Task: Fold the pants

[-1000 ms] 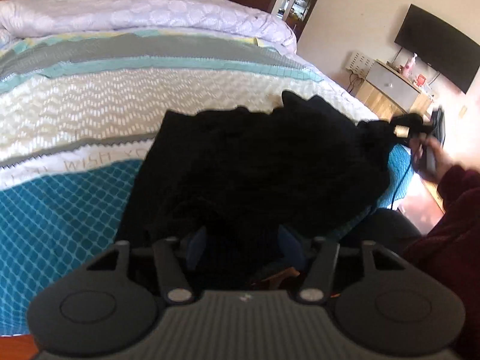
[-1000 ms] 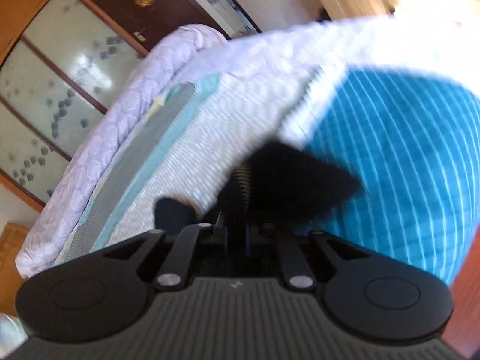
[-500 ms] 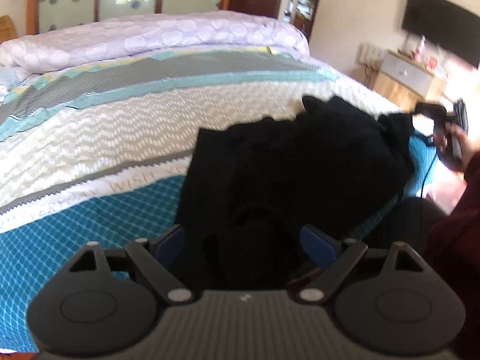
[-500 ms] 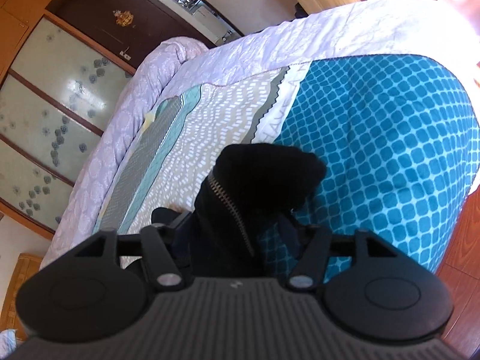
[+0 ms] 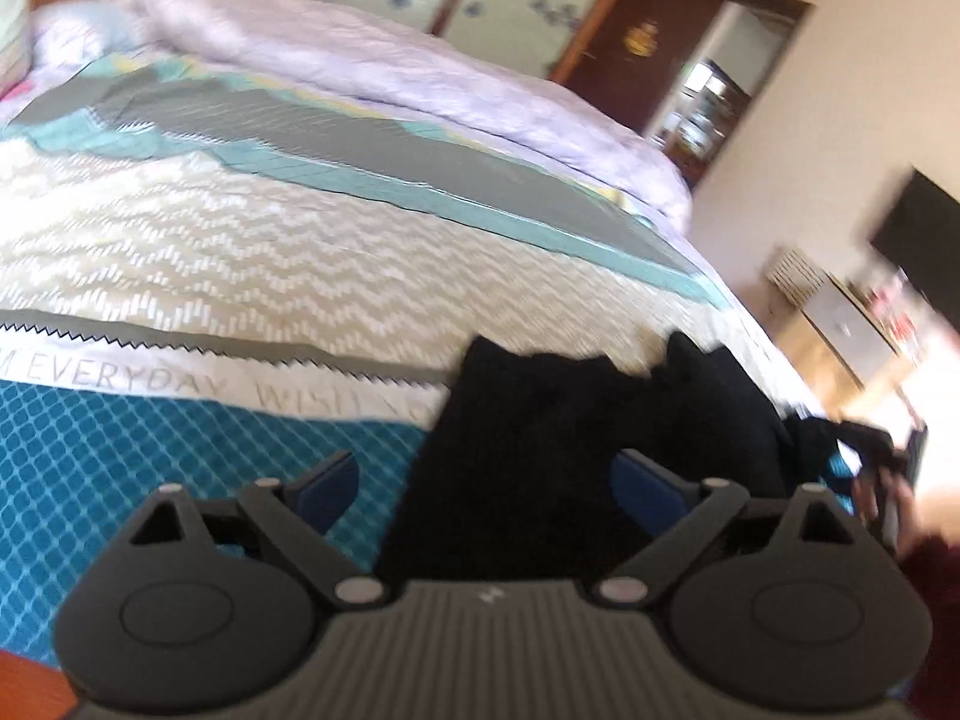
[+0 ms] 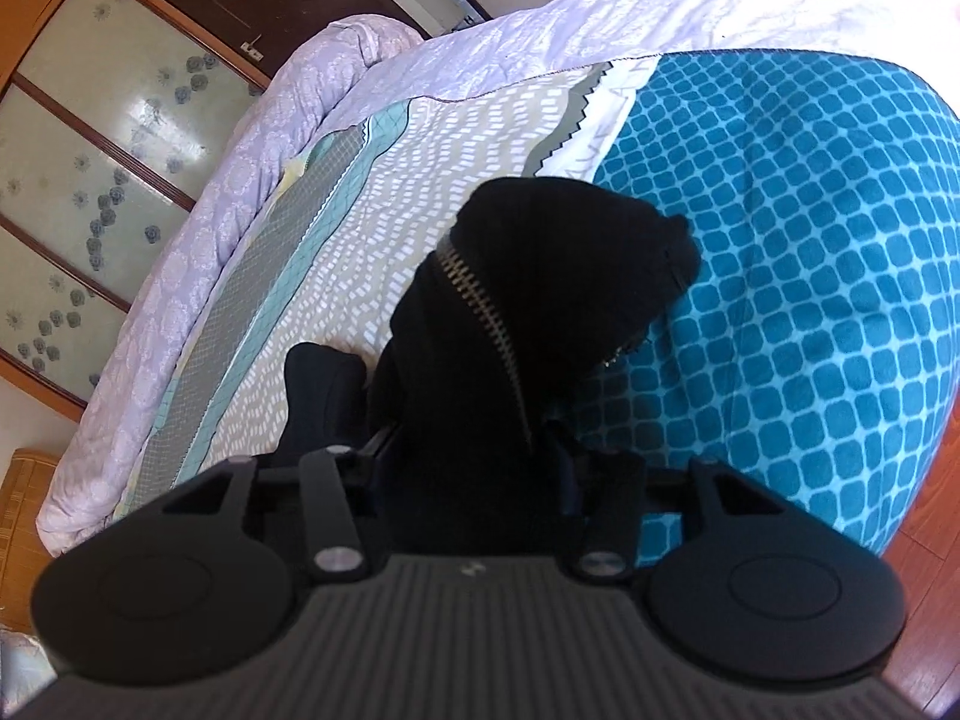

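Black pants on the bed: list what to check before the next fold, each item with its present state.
1. Black fabric pants lie bunched on the patterned quilted bedspread, not flat: not ok.
2. Left tongs opening wide, pads clear of the cloth: ok.
3. Right tongs closing with pants fabric between the fingers; whether the pads press: cannot tell.
4. Metal zipper exposed on the raised fold: ok.
5. Pants leg ends: cannot tell.

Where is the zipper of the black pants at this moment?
In the right wrist view the zipper runs diagonally down the bunched black pants, at the picture's centre, just ahead of the right gripper, above where the beige patterned bedspread meets its blue part.
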{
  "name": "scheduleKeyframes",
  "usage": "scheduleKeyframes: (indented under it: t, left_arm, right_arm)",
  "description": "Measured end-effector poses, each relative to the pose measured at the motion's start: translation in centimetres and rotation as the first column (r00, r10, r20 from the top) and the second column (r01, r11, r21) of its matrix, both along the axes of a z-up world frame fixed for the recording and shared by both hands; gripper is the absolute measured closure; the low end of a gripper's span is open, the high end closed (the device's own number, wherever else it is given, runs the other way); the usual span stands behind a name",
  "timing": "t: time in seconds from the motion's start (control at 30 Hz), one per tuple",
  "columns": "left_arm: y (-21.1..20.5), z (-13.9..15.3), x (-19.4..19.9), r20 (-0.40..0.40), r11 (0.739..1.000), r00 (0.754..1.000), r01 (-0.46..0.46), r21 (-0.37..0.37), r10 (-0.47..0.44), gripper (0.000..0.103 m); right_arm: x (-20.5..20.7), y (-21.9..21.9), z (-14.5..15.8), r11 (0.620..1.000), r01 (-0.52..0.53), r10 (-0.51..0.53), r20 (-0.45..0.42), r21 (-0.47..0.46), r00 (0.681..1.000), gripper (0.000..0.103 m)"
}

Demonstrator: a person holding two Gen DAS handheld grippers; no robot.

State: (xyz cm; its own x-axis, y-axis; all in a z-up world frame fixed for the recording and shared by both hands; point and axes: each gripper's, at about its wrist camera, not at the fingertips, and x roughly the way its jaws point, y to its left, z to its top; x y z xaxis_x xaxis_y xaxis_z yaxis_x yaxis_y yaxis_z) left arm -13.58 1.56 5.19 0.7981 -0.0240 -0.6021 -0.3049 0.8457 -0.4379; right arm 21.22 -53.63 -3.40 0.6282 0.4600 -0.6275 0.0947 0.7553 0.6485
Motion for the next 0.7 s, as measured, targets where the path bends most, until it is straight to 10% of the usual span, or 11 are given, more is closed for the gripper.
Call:
scheduleKeyframes:
  t: [0.23, 0.27, 0.3, 0.33, 0.4, 0.6, 0.7]
  left_arm:
    - [-0.3, -3.2, 8.7, -0.121, 0.998, 0.991, 0.046, -0.032, -0.05, 0.009]
    - [-0.8, -3.8, 9.8, -0.149, 0.998, 0.987, 0.061, -0.033, -0.066, 0.026]
    - [-1.4, -4.5, 10.7, -0.173, 0.996, 0.981, 0.084, -0.037, -0.089, 0.069]
    - [-2.0, -5.1, 11.3, -0.194, 0.994, 0.975, 0.101, -0.038, -0.106, 0.086]
    - [-2.5, -5.1, 11.2, -0.191, 0.993, 0.975, 0.107, -0.047, -0.114, 0.096]
    - [1.2, 1.0, 4.7, 0.076, 0.989, 0.997, 0.0, -0.148, 0.011, 0.101]
    - [3.1, 5.0, -1.7, 0.289, 0.978, 0.938, -0.156, -0.136, 0.19, 0.101]
  right_arm:
    - [-0.1, -0.4, 0.2, 1.0, 0.02, -0.02, -0.019, 0.014, 1.0, 0.046]
    - [-0.3, -0.4, 0.2, 1.0, 0.024, -0.024, -0.016, 0.017, 1.0, 0.046]
    - [-0.3, -0.4, 0.3, 1.0, 0.018, -0.018, -0.009, 0.017, 1.0, 0.056]
    - [-0.3, -0.2, 0.5, 1.0, 0.001, -0.001, 0.003, 0.009, 1.0, 0.085]
    - [-0.3, 0.1, 1.3, 1.0, -0.021, 0.021, 0.026, -0.013, 0.999, 0.091]
    - [-0.6, -0.4, 6.2, 0.966, -0.043, -0.002, 0.175, 0.254, 0.985, 0.092]
    - [-1.0, -0.7, 8.4, 0.908, -0.1, -0.03, 0.3, 0.407, 0.953, 0.091]
